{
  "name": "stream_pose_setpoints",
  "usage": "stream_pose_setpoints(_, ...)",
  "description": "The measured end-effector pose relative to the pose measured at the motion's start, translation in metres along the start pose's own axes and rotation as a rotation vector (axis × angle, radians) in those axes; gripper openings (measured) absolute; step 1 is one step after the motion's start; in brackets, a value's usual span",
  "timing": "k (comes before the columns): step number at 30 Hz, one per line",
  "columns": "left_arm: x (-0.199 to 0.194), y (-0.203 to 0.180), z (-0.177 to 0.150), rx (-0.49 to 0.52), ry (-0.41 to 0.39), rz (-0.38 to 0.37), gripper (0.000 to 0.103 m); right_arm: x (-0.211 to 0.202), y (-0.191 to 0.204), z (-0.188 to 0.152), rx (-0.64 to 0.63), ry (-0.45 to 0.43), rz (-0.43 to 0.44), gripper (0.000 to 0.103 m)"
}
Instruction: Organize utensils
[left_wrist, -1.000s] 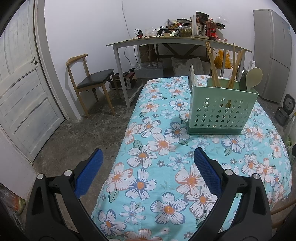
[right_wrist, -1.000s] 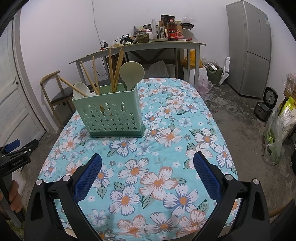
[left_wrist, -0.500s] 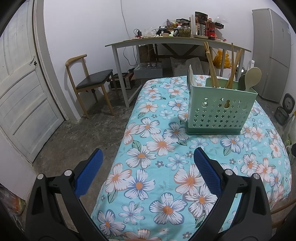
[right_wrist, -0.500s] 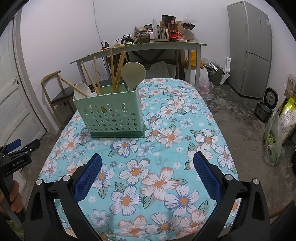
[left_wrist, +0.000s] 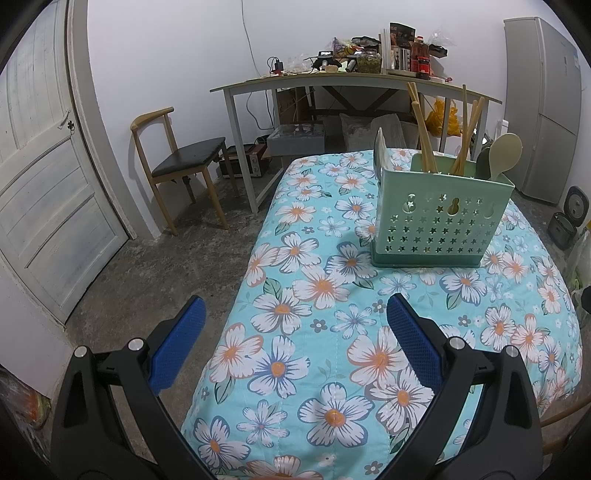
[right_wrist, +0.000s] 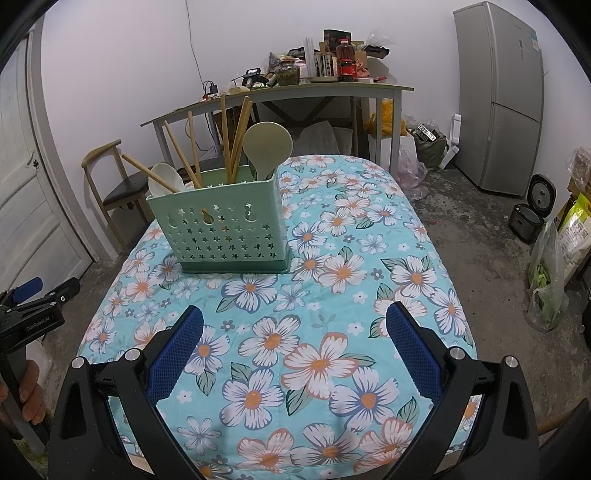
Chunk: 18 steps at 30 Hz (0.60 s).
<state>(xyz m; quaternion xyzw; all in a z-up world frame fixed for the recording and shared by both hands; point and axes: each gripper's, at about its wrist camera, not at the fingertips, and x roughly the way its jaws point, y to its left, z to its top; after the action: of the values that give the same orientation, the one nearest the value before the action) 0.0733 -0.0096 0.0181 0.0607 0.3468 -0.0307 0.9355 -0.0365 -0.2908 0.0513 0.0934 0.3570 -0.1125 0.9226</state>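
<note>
A green perforated utensil holder (right_wrist: 225, 225) stands upright on the floral tablecloth (right_wrist: 317, 325). Inside it stand several wooden chopsticks (right_wrist: 236, 136), a pale green rice paddle (right_wrist: 266, 147) and a white spoon (right_wrist: 164, 177). The left wrist view shows the same holder (left_wrist: 439, 221) at the right, with chopsticks (left_wrist: 423, 129) and paddle (left_wrist: 504, 155) sticking out. My right gripper (right_wrist: 293, 332) hovers open over the near table, nothing between its blue pads. My left gripper (left_wrist: 295, 323) is open and empty over the table's left edge. It also shows at the far left of the right wrist view, held by a hand (right_wrist: 31, 391).
A wooden chair (left_wrist: 177, 166) and a white door (left_wrist: 44, 177) are at the left. A cluttered desk (right_wrist: 295, 88) stands behind the table, a grey fridge (right_wrist: 498, 96) at the right. A rice cooker (right_wrist: 532, 214) and plastic bags (right_wrist: 546, 280) sit on the floor.
Both views have shifted slightly; the holder sits a little lower and nearer in the right wrist view. Both grippers stay open and empty.
</note>
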Motion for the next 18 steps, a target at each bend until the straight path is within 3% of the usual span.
stream_pose_setpoints(18, 0.0002, -0.0003, -0.0002, -0.002, 0.002, -0.002, 0.095, 0.0008, 0.0021, -0.0011, 0.000, 0.001, 0.004, 0.097)
